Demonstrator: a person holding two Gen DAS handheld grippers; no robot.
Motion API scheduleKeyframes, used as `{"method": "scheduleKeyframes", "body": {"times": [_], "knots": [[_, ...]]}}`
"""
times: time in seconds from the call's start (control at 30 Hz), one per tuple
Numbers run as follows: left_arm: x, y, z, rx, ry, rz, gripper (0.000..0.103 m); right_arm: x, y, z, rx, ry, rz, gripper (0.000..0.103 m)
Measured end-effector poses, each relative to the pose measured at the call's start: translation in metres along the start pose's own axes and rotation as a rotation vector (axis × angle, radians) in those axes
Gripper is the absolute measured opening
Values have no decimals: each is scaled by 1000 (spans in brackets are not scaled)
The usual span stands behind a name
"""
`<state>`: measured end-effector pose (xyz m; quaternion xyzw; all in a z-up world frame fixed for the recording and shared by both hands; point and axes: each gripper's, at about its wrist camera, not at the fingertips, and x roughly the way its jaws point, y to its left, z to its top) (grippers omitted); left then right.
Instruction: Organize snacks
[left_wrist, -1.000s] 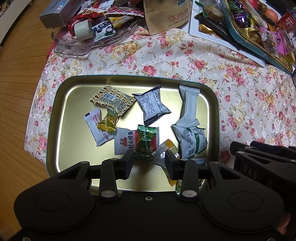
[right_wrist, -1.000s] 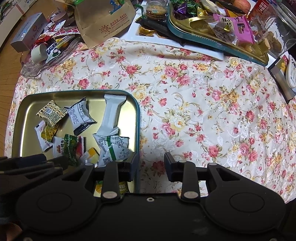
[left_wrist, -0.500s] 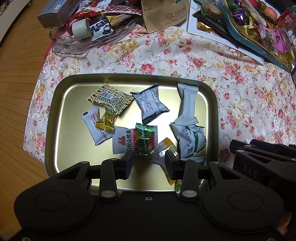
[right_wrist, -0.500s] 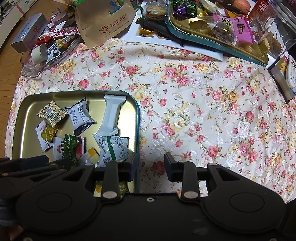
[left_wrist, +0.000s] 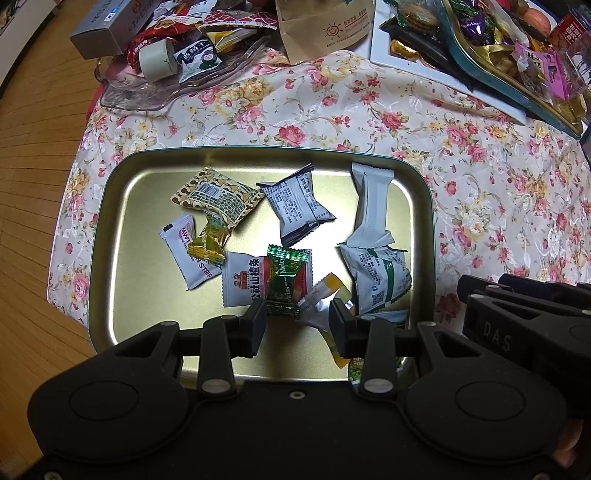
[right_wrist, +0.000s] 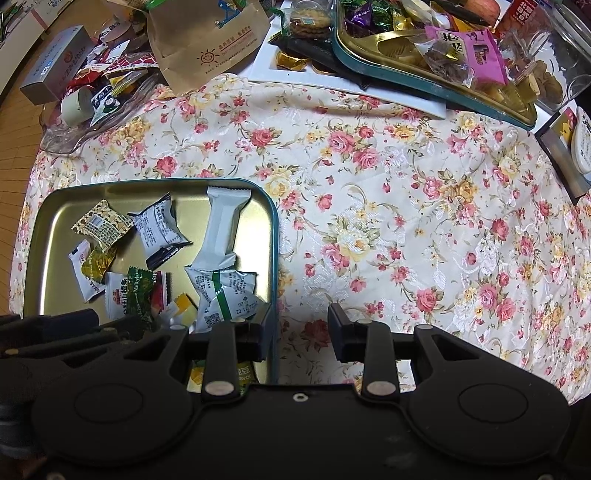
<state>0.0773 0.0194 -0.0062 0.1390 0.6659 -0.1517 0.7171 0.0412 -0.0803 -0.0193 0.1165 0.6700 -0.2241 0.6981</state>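
Observation:
A gold metal tray (left_wrist: 110, 258) with a teal rim lies on the floral cloth and holds several wrapped snacks, among them a green Meltykiss candy (left_wrist: 286, 280), a long white bar (left_wrist: 371, 201) and a white-and-green packet (left_wrist: 380, 278). My left gripper (left_wrist: 297, 325) is open and empty above the tray's near edge, just short of the green candy. My right gripper (right_wrist: 299, 328) is open and empty over the tray's right rim (right_wrist: 274, 258) and the cloth. The tray also shows in the right wrist view (right_wrist: 48, 221).
A glass dish (left_wrist: 155, 92) with packets and a grey box (left_wrist: 107, 27) sit at the far left. A brown paper bag (right_wrist: 207, 44) stands at the back. A second teal tray (right_wrist: 424, 74) of sweets on a white board fills the back right. Wooden floor lies left.
The left gripper has drawn back slightly, so the tray sits a little farther ahead. The right gripper has barely moved. Both stay open.

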Motion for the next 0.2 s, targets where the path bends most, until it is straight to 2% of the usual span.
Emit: {"method": "scheduleKeyframes", "body": {"times": [0.2], "knots": [[-1,2,0,-6,-12,19,47,1,0,0,-1,1,-1,34]]}}
